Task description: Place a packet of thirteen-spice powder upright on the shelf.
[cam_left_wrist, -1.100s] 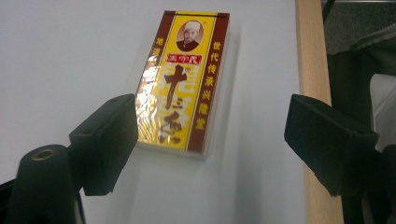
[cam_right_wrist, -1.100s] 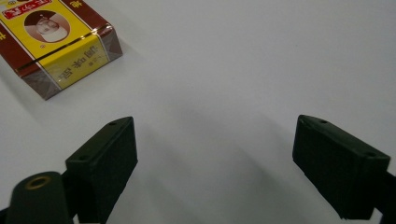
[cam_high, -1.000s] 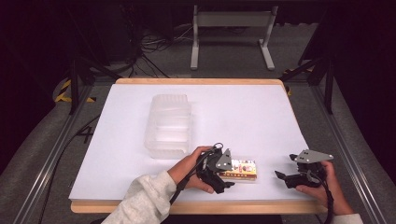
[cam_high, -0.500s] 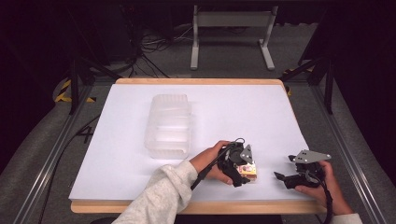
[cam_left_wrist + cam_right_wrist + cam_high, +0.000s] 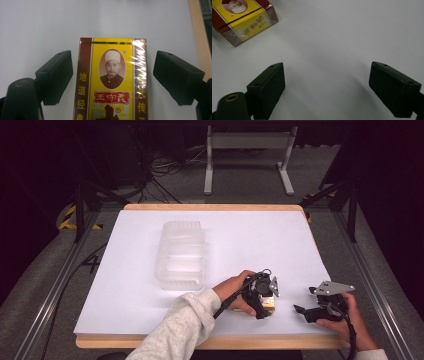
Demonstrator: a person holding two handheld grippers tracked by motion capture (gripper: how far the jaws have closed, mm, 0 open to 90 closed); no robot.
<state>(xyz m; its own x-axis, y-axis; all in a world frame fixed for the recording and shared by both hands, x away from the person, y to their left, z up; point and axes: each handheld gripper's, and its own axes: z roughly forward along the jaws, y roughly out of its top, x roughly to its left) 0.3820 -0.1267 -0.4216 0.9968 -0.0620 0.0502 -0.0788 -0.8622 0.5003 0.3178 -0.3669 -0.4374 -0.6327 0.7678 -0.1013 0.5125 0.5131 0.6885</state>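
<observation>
1. Yellow-and-red box [image 5: 112, 82] lies flat on the white counter [image 5: 250, 240], near its front edge.
2. Left gripper [image 5: 112, 75] straddles the box, its jaws just closing inward, gaps on both sides.
3. Right gripper [image 5: 333, 85] rests spread over bare counter, just beside the box.
4. Clear plastic tray [image 5: 181, 255] sits well apart.

Dark room, grey floor [image 5: 240, 175], metal stand [image 5: 248, 140]
</observation>
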